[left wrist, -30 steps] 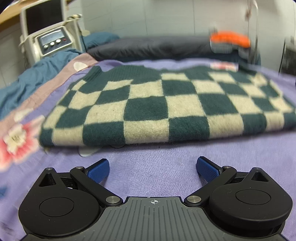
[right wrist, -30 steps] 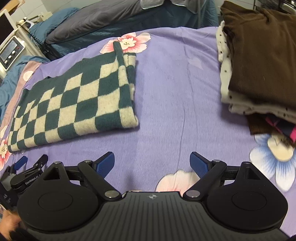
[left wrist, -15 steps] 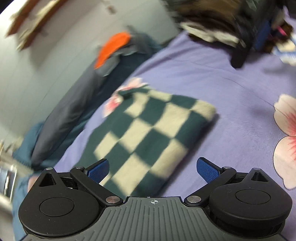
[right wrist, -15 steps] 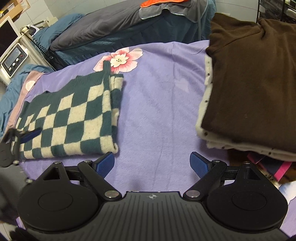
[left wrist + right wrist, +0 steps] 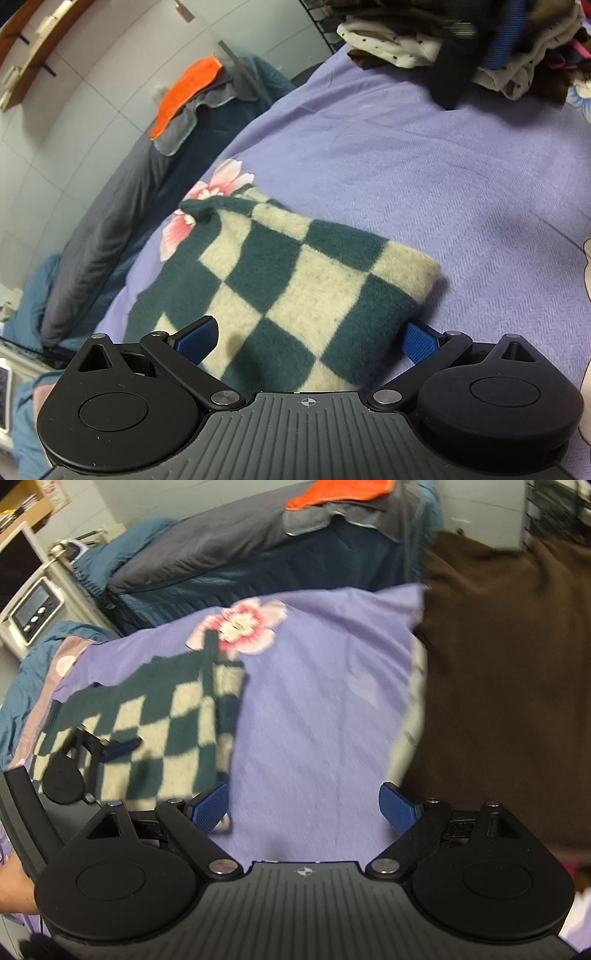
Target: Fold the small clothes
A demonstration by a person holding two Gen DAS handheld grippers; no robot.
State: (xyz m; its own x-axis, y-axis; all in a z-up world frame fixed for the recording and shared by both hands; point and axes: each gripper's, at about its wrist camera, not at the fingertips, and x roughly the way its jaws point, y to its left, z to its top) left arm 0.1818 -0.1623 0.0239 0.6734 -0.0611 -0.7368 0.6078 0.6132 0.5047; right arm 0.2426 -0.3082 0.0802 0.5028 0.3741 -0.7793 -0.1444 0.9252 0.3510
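Note:
A folded green-and-cream checkered sweater (image 5: pixel 295 288) lies on the purple bedsheet (image 5: pixel 424 155). My left gripper (image 5: pixel 308 338) is open, with the sweater's near edge between its blue fingers, one above the cloth and one at its right side. In the right wrist view the sweater (image 5: pixel 155 723) lies at the left with the left gripper (image 5: pixel 92 753) on it. My right gripper (image 5: pixel 304 806) is open and empty over bare sheet between the sweater and a stack of clothes topped by a brown garment (image 5: pixel 509 686).
The clothes stack (image 5: pixel 461 44) sits at the bed's far right. A grey and teal pillow row with an orange cloth (image 5: pixel 340 491) lines the far edge. A white machine (image 5: pixel 33 605) stands at the left.
My left gripper swung round and moved onto the sweater's near edge, which now sits between its fingers. My right gripper moved forward and right toward the brown stack.

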